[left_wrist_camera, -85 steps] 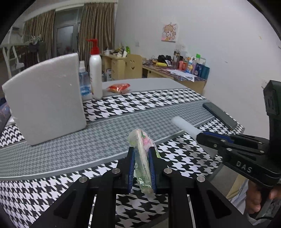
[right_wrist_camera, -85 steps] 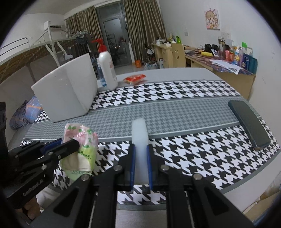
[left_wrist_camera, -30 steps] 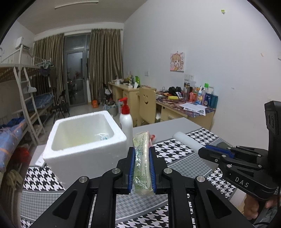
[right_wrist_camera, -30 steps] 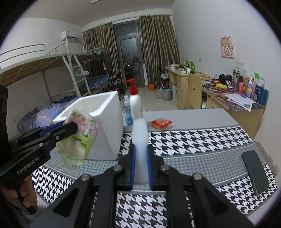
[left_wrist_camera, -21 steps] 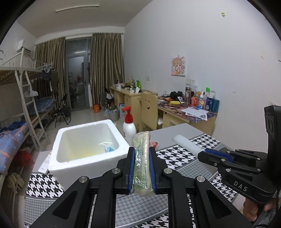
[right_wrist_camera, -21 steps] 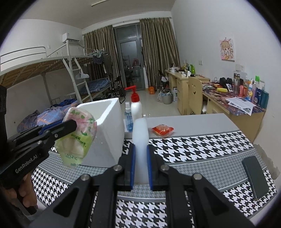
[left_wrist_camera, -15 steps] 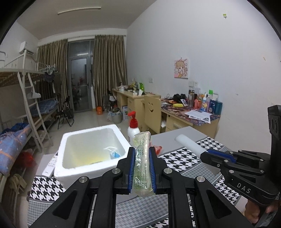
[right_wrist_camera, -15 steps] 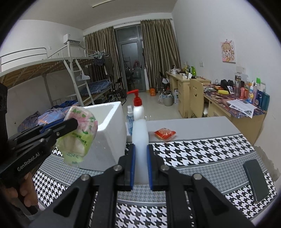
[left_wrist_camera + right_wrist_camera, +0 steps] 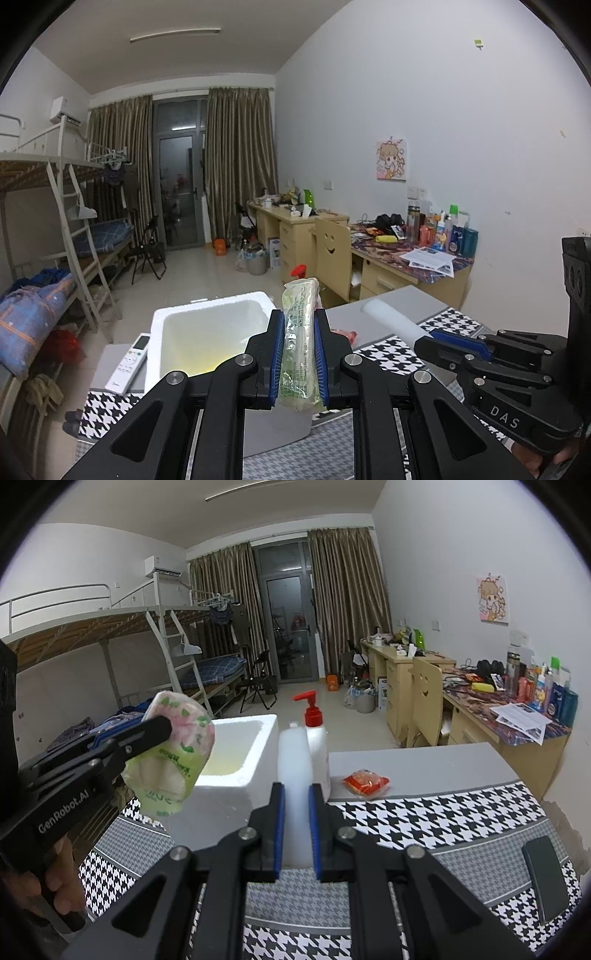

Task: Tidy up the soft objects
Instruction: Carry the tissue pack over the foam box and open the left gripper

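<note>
- Judged from how things lie now, the task is in mid-carry: both soft items are lifted off the table and neither is in the white foam box [image 9: 207,332] yet.
- The left gripper [image 9: 298,354] is clamped on a tissue pack [image 9: 299,343] in green and pink floral wrap; the pack stands upright between its blue pads, its top poking out past the fingertips.
- The right gripper [image 9: 295,823] is clamped on a white foam roll [image 9: 293,775], which sticks out forward past its fingertips.
- The open box lies ahead of and below the left gripper, slightly to its left; from the right gripper it sits ahead and to the left, behind the held pack.
- The box interior looks mostly bare, with a yellowish floor; I cannot tell whether anything lies in it.
- What remains, as I judge it: bring each item over the box's opening and release it inside.
- A red snack packet [image 9: 365,781] lies on the table ahead of the right gripper, just right of a pump bottle [image 9: 316,746]; it may be left to sort.
</note>
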